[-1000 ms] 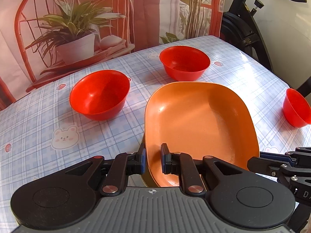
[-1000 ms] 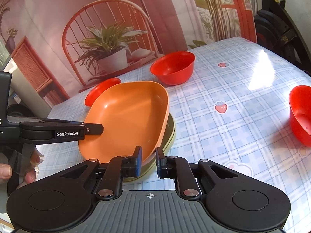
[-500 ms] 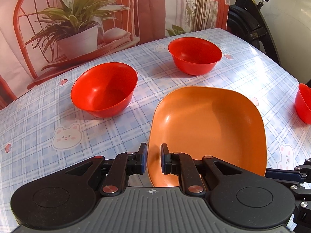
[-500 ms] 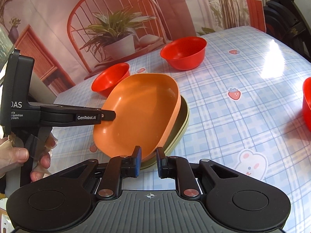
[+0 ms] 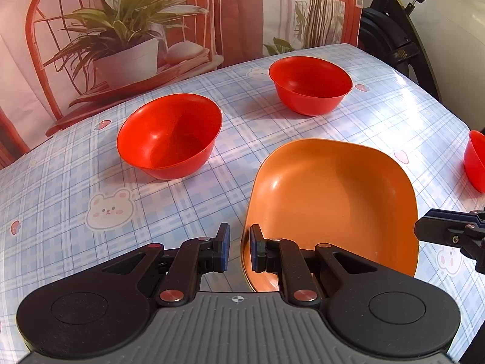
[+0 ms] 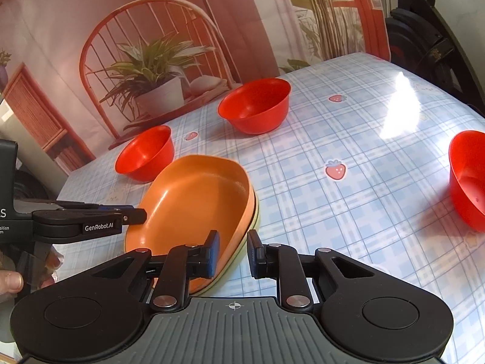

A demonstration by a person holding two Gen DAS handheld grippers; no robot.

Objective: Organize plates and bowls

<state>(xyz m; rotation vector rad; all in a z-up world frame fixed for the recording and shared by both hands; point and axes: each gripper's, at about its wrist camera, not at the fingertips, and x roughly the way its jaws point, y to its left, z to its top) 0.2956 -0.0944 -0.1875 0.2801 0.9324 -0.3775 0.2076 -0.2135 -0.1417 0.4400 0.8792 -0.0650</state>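
step: orange plate (image 6: 194,194) nested on pale plate (image 6: 256,212), lower centre | left tongs (image 5: 239,250), right tongs (image 6: 232,253) spread (both released) | next: gather red bowls (image 5: 169,144)

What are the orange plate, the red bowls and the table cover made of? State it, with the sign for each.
Orange plate: looks like plastic or melamine, satin finish, with soft blurred highlights. It sits nested on a pale plate whose edge looks similar. Red bowls: probably thin moulded plastic, semi-gloss, uniform colour, small sharp glints. Table cover: seemingly glossy vinyl or oilcloth, printed plaid, with strong window glare.
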